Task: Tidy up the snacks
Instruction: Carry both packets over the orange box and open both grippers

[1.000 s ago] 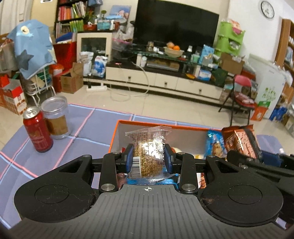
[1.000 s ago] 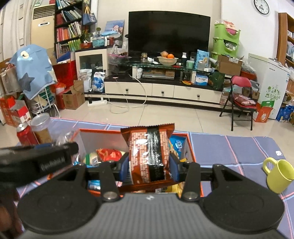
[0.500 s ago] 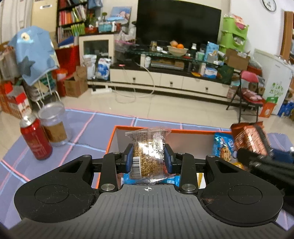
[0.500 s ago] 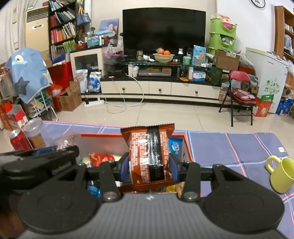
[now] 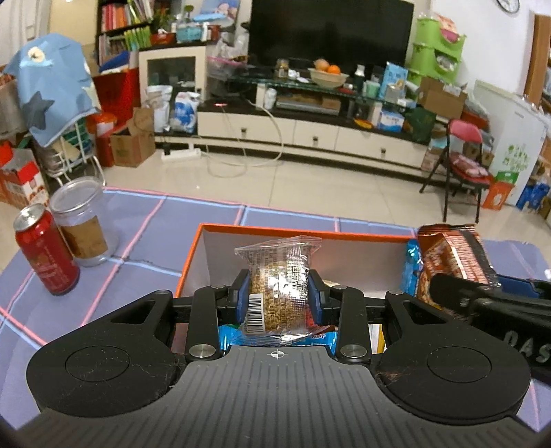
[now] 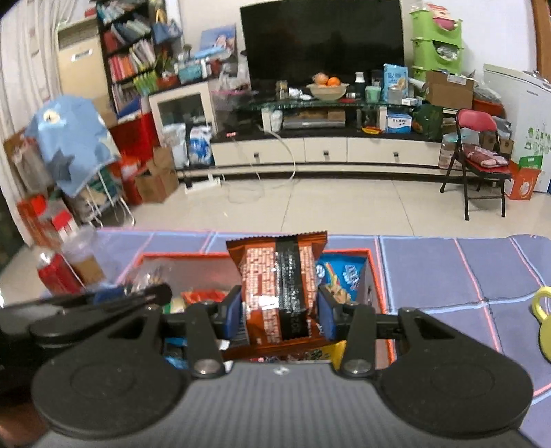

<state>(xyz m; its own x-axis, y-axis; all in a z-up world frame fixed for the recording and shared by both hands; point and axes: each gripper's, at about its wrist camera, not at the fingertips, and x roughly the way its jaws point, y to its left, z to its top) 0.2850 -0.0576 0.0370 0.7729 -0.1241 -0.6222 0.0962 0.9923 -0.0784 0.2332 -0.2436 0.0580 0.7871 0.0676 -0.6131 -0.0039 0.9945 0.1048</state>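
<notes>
Red can (image 5: 46,253): upright on the blue checked cloth (image 5: 193,224), left.
Clear jar (image 5: 84,222): just beside the can, brown label.
Yellow mug (image 6: 542,322): right edge of the cloth.
Television (image 5: 330,34): dark, above a white cabinet (image 5: 310,132).
Folding chair (image 6: 478,162): red seat, right.

Black television (image 5: 330,31) above white cabinet (image 5: 310,132), tiled floor (image 5: 292,189).

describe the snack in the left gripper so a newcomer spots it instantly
Find the orange-rimmed cardboard box on the purple mat. Above it, the left hand-held gripper pinches a clear plastic packet of golden-brown grain snack. Unlike its opaque neighbours, it is see-through, with a white barcode label.
</notes>
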